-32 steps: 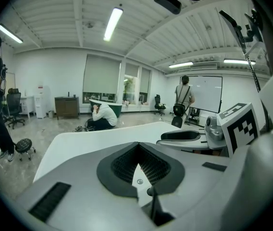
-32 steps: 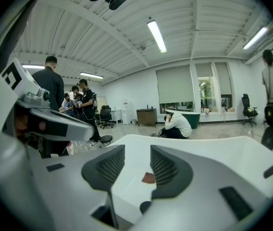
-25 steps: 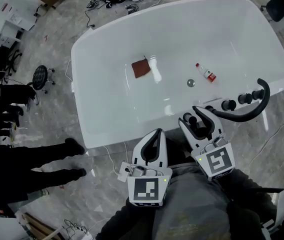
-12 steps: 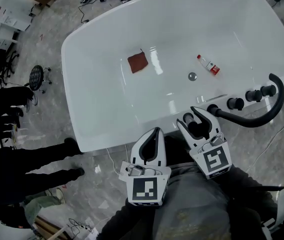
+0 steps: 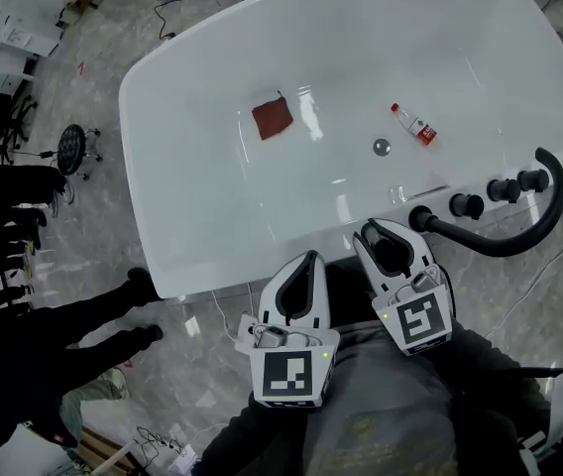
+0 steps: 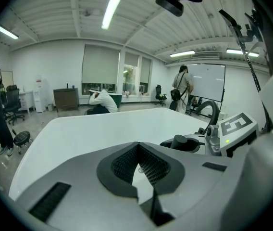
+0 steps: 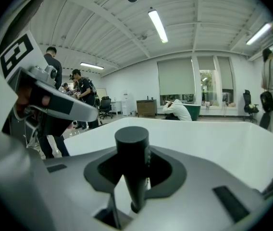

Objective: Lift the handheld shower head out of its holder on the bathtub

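Your right gripper (image 5: 389,238) has just been closing its jaws, and now they hold the black shower head (image 7: 131,150). It stands up at the near right edge of the white bathtub (image 5: 163,196). Your left gripper (image 5: 306,264) sits just to the left, jaws closed on nothing

white bathtub (image 5: 192,167) | inside: brown cloth (image 5: 273,119); small bottle (image 5: 415,127); drain (image 5: 382,148) | stands on grey floor (image 5: 113,28)

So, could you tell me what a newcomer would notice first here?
The big white bathtub fills the head view, with a brown cloth and a small bottle lying inside. At its near rim the right gripper, whose jaws have just been closing, grips the black shower head, beside a curving black hose.
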`<act>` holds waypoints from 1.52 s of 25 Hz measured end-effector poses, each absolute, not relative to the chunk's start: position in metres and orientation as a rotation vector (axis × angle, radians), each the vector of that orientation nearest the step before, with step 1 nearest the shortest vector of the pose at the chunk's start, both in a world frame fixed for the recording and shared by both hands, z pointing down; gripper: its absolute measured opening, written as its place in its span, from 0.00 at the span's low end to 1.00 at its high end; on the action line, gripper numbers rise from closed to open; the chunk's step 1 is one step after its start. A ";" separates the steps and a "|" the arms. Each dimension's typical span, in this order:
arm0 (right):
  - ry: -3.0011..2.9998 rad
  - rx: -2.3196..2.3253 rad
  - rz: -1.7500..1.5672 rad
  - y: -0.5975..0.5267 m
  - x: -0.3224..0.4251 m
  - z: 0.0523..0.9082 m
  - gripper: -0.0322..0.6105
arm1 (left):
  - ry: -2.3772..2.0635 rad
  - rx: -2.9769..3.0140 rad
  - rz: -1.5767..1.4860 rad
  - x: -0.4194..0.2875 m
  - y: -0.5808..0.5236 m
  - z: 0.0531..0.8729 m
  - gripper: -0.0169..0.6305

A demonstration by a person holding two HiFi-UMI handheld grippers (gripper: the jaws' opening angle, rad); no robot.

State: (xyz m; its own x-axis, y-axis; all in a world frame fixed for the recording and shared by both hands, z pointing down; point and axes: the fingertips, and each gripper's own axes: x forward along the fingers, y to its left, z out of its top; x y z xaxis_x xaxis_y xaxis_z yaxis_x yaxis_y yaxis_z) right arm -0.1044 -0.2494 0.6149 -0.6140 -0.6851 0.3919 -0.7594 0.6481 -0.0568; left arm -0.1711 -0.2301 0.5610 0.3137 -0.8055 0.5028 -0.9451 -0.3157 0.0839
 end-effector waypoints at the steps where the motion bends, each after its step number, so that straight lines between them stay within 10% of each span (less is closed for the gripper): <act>1: -2.529 1.144 0.310 -0.249 -0.104 0.615 0.22 | -1.563 2.225 0.530 -0.171 -0.230 0.559 0.03; 38: -2.723 1.200 0.066 -0.254 -0.122 0.324 0.22 | -1.654 2.347 0.319 -0.182 -0.241 0.341 0.03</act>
